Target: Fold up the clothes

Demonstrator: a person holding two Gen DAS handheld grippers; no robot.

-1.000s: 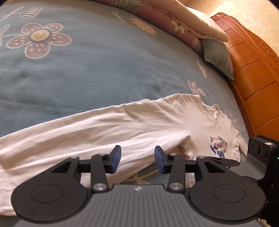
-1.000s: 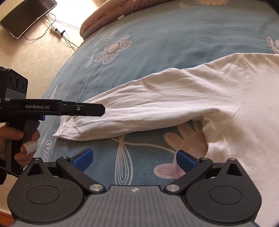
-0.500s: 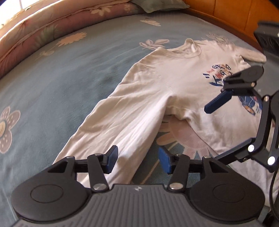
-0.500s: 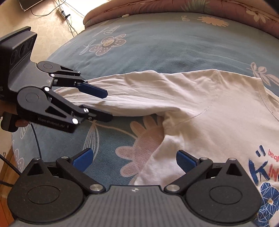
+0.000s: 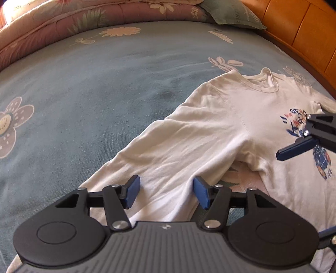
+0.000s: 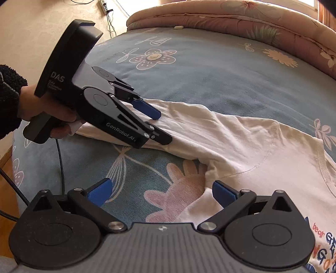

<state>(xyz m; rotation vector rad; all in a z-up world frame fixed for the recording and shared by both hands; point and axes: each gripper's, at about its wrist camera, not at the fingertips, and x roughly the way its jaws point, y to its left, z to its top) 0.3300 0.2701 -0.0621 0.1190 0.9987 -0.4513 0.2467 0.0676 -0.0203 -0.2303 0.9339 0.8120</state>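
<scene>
The shirt (image 5: pixel 210 134) was off-white, with a print on its chest in navy blue, red and orange; the lettering ran off the frame edge, so only "bear" could perhaps be made out. The bedspread (image 5: pixel 105 88) was dusty blue, patterned with mauve-and-cream flowers and pale leaf sprigs. The quilt (image 5: pixel 84 23) was faded pink with cream and green leaves. The pillow (image 5: pixel 231 12) was grey-green. The headboard (image 5: pixel 298 27) was orange-brown wood. Both the left gripper (image 5: pixel 164 192) and the right gripper (image 6: pixel 161 193) were black with bright blue pads.
</scene>
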